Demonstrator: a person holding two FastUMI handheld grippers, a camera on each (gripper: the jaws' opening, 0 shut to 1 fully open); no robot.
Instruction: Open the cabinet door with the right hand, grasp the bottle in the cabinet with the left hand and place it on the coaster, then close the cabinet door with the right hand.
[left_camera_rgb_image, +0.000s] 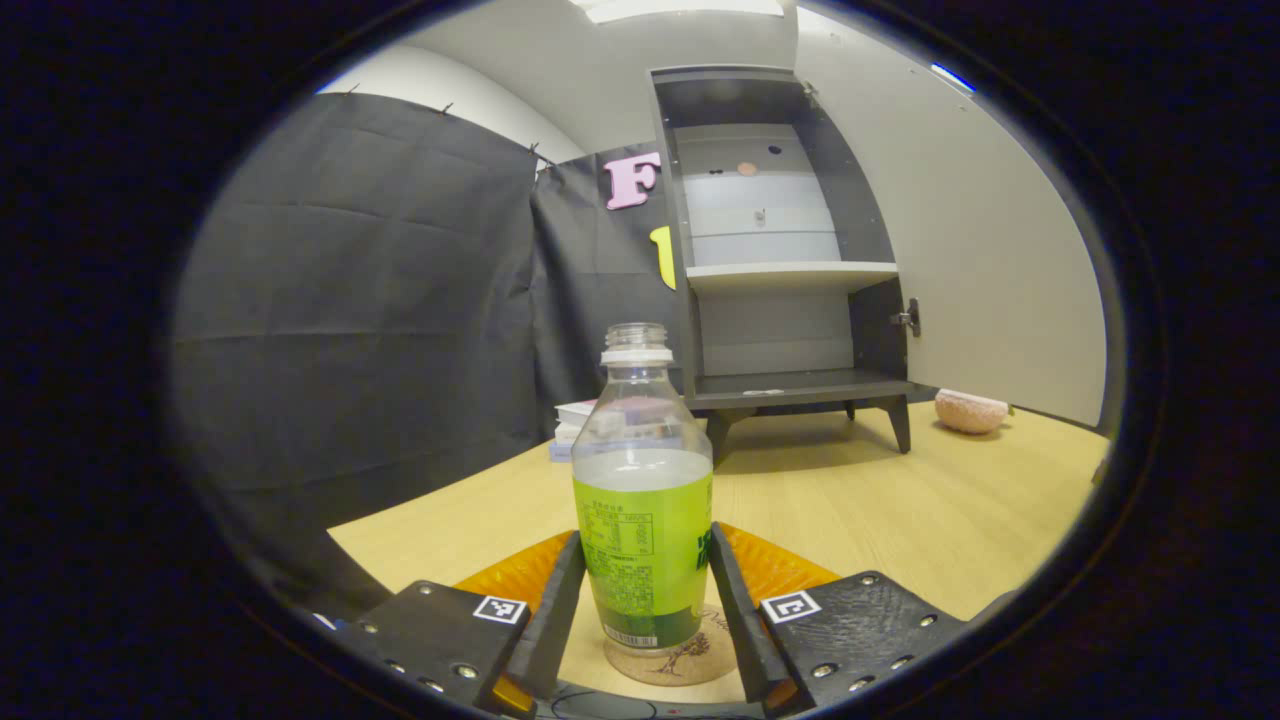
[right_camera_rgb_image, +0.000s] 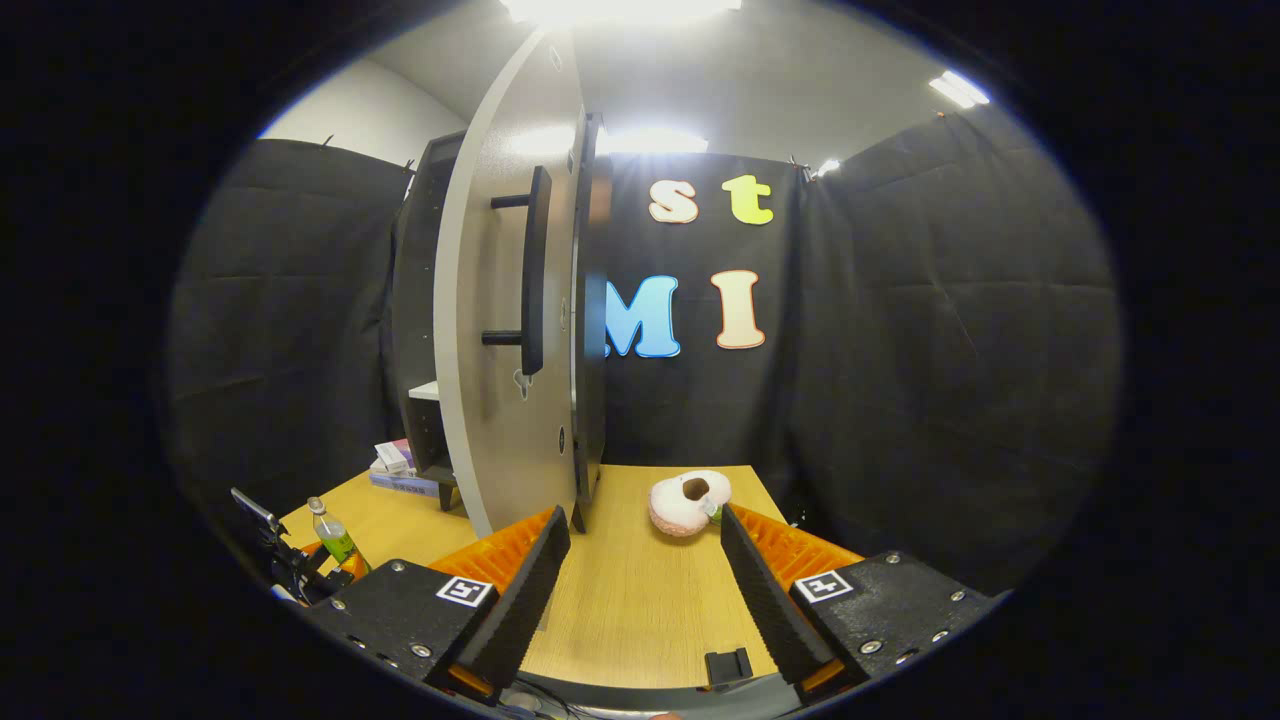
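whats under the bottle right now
A round cork coaster sits under the bottle; its rim and a printed tree design show at the base. The coaster's middle is covered by the bottle. The left gripper's fingers flank the bottle; contact is unclear.

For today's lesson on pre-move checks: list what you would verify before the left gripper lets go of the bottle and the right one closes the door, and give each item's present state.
1. Bottle upright: ok.
2. Bottle on the coaster: ok, its base stands on the cork disc.
3. Left gripper fingers released from the bottle: cannot tell, they flank it closely.
4. Cabinet shelves free of things blocking the door: ok.
5. Right gripper open and empty: ok.
6. Right gripper at the door handle: not ok, the handle is far ahead.
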